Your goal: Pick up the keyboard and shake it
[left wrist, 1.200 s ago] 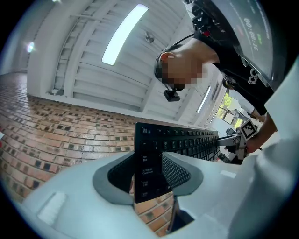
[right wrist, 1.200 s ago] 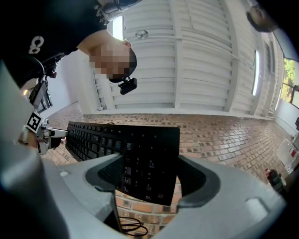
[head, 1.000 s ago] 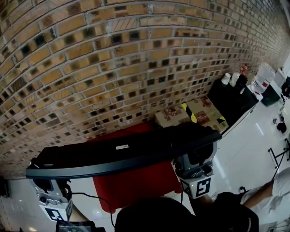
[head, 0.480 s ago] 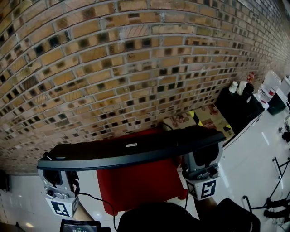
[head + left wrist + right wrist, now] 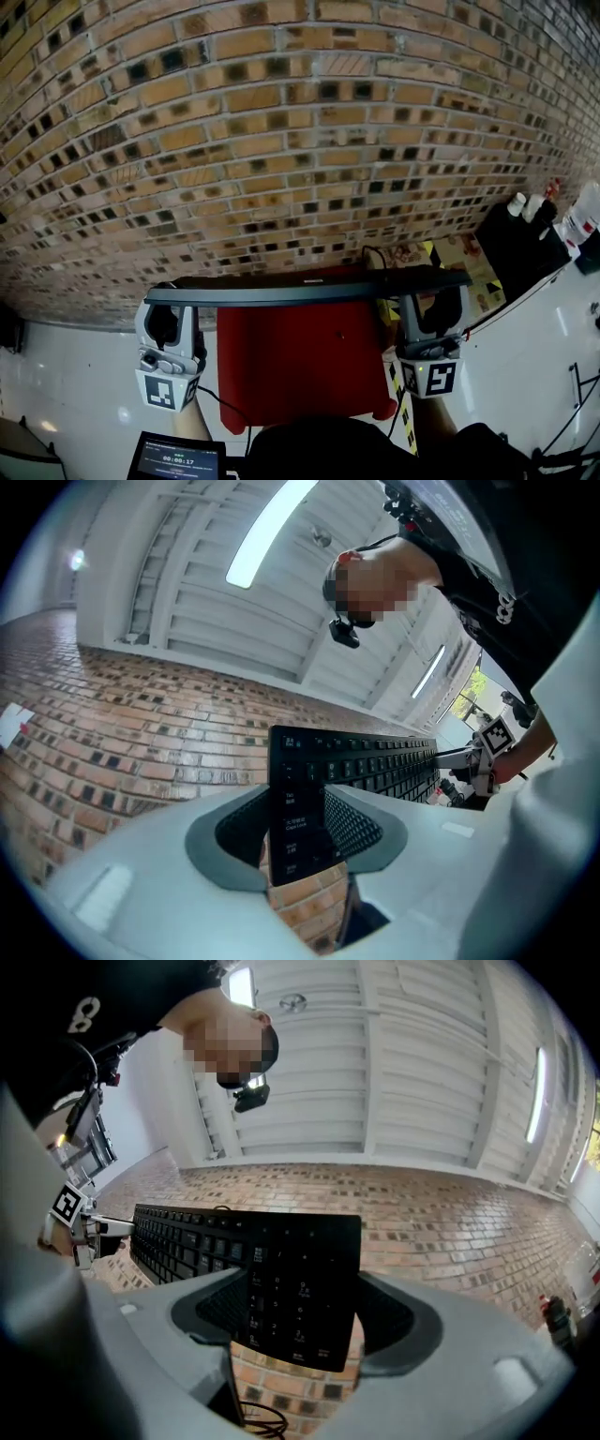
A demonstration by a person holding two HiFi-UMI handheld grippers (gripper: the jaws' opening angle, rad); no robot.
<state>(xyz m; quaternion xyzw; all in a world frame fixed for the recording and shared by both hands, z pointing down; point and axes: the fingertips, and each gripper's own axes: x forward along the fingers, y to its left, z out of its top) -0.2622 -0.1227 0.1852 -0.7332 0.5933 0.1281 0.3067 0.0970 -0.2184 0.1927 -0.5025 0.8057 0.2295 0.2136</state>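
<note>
A long black keyboard (image 5: 309, 287) hangs level in the air in front of a brick wall, edge-on in the head view. My left gripper (image 5: 171, 317) is shut on its left end and my right gripper (image 5: 433, 305) on its right end. In the left gripper view the keyboard (image 5: 375, 761) runs off to the right, its end keys clamped in my left gripper (image 5: 298, 829). The right gripper view shows the number-pad end of the keyboard (image 5: 295, 1274) held across its width by my right gripper (image 5: 302, 1314).
Below the keyboard is a red-topped surface (image 5: 300, 366) on a white floor. The brick wall (image 5: 281, 141) stands close behind. A printed cardboard box (image 5: 441, 255) and a black stand with bottles (image 5: 520, 239) are at the right. A small screen (image 5: 178, 459) sits bottom left.
The keyboard has swung from a slant with its underside showing to level and edge-on. The left end rose and came inward. Both grippers kept their hold.
</note>
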